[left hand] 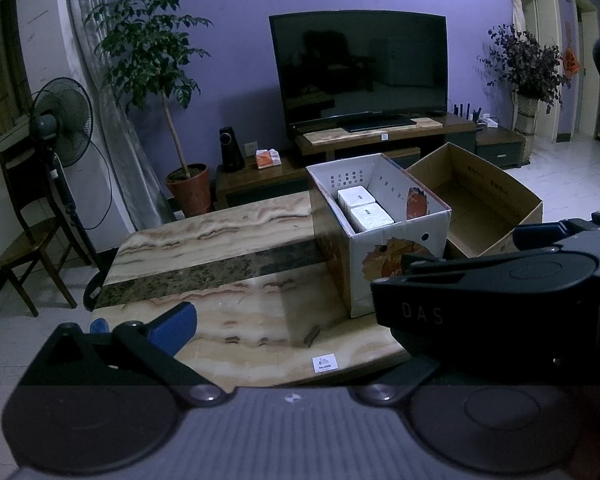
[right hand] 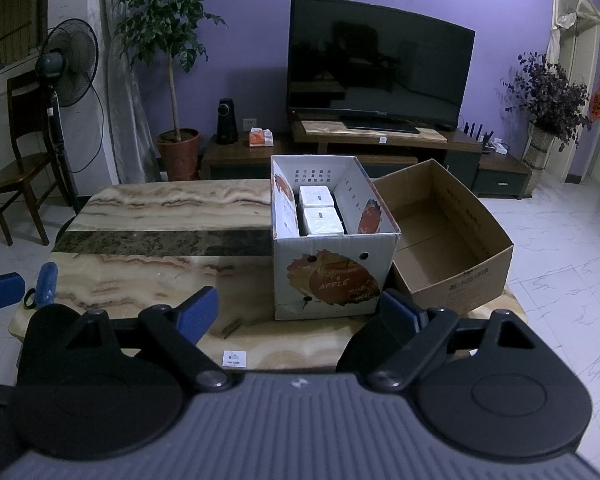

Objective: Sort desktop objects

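White apple box (right hand: 332, 272) at 12 o'clock holds two white packs (right hand: 320, 210); brown carton (right hand: 452, 232) at 2 o'clock. Right gripper (right hand: 296, 312) spread wide, empty; left gripper (left hand: 284, 320) width unclear

A marble table (right hand: 160, 216) carries a white apple box (right hand: 332, 276), a brown carton (right hand: 460, 280) and a small label (right hand: 235, 359).

Glossy marble tabletop (right hand: 160, 216); matt cardboard boxes: printed white (right hand: 332, 276) & plain brown (right hand: 460, 284).

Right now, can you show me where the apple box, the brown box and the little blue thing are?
apple box (right hand: 332, 280), right wrist view, printed front wall.
brown box (right hand: 476, 276), right wrist view, front wall.
little blue thing (right hand: 46, 282), right wrist view, its middle.
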Demonstrator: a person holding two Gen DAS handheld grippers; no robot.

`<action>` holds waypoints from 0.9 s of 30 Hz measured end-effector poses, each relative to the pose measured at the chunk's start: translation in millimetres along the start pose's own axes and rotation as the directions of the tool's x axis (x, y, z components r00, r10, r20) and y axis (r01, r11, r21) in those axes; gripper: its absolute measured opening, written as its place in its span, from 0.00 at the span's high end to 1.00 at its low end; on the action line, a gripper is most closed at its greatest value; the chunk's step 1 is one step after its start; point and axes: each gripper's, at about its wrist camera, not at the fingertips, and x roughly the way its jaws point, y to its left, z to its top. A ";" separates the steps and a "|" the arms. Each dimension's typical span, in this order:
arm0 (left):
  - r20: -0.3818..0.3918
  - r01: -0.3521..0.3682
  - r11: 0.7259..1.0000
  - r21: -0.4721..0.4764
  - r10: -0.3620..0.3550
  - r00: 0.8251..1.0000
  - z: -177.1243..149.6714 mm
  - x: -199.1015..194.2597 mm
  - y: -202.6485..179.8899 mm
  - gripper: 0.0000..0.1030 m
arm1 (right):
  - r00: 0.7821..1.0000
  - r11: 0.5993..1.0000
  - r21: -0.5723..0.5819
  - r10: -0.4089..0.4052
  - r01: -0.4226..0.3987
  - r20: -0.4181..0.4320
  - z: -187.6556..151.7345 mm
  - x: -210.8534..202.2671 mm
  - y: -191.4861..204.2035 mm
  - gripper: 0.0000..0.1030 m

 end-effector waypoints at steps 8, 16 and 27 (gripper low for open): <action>0.000 -0.001 1.000 0.005 0.001 1.000 -0.8 -0.2 -0.5 0.01 | 1.000 1.000 -0.001 0.001 -0.001 -0.002 -0.1 1.0 0.0 0.14; -0.001 0.001 1.000 0.006 -0.001 1.000 -1.5 0.0 -0.2 0.01 | 1.000 1.000 -0.002 0.001 -0.001 -0.003 -0.7 1.0 0.4 0.14; -0.002 -0.001 1.000 0.010 0.001 1.000 -0.4 1.3 0.9 0.01 | 1.000 1.000 -0.002 0.002 -0.002 -0.006 -0.5 2.4 1.1 0.14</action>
